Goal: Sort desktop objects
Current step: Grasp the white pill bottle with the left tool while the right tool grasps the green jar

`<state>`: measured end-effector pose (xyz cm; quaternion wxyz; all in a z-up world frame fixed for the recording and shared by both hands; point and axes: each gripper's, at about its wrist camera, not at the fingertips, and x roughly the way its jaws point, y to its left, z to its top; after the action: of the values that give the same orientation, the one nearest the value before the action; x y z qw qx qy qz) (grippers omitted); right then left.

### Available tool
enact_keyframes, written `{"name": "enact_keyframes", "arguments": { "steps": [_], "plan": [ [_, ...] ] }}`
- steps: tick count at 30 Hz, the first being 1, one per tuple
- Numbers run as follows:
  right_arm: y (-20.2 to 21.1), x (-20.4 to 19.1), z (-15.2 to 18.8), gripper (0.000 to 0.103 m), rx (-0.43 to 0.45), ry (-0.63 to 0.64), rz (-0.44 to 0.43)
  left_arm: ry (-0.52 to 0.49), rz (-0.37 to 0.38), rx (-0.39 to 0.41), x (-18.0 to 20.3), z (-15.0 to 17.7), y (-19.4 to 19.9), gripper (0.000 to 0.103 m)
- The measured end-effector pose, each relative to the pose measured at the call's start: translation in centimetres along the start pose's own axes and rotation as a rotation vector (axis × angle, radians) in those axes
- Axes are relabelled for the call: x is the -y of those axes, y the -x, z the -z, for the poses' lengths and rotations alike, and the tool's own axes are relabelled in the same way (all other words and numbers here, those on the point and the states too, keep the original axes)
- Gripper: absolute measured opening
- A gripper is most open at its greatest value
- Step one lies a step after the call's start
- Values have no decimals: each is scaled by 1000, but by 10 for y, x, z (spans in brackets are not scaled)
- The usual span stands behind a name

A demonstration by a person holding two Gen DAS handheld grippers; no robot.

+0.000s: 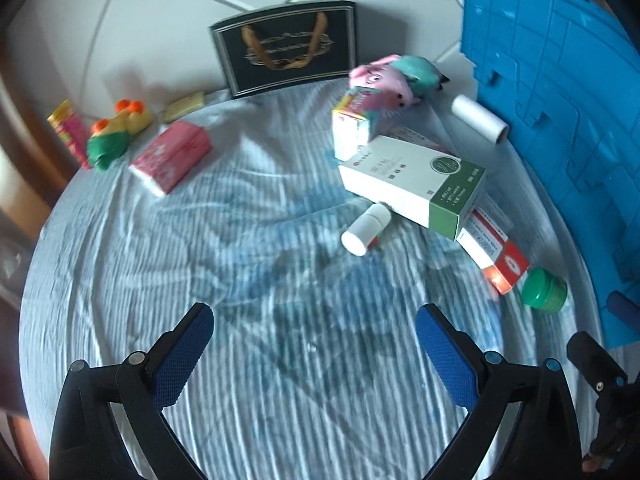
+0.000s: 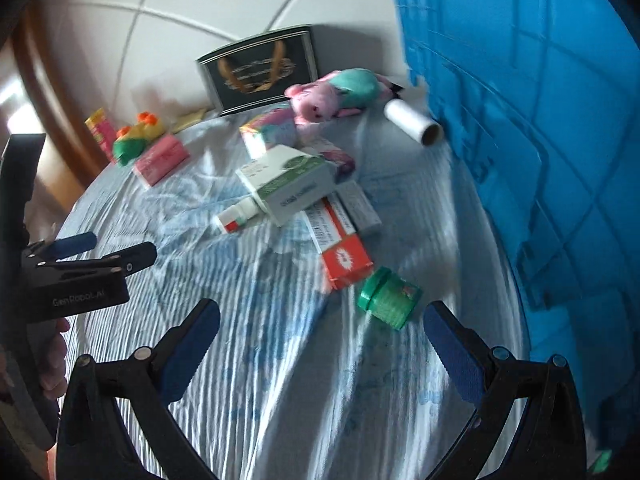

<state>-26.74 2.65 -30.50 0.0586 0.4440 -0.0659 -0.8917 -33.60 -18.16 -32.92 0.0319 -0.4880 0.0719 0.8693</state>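
Both grippers empty (jaws apart), green jar (image 2: 387, 297)

Soft daylight falls across the striped cloth (image 1: 256, 240), throwing faint shadows left of the dark gift bag (image 1: 286, 46). Both views are smeared by motion blur, worst on the blue crate (image 2: 540, 140) in the right wrist view. Fisheye bending curves the wall lines behind the bag, and black vignetting fills the corners.
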Motion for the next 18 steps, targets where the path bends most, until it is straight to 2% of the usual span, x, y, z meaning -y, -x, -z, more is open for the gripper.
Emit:
{"name": "enact_keyframes", "arguments": {
  "steps": [5,10,15,18],
  "plan": [
    [-7,14,18,103,77,-211,151,-122,56,17,1,-17,-36,102],
    [-23,21,23,103,127,-327,278,-177,113,9,5,-27,-71,102],
    [-46,28,16,103,111,-369,314,-196,135,-3,14,-31,-95,101],
    [-55,30,11,103,98,-381,312,-198,145,-16,20,-34,-105,93]
  ]
}}
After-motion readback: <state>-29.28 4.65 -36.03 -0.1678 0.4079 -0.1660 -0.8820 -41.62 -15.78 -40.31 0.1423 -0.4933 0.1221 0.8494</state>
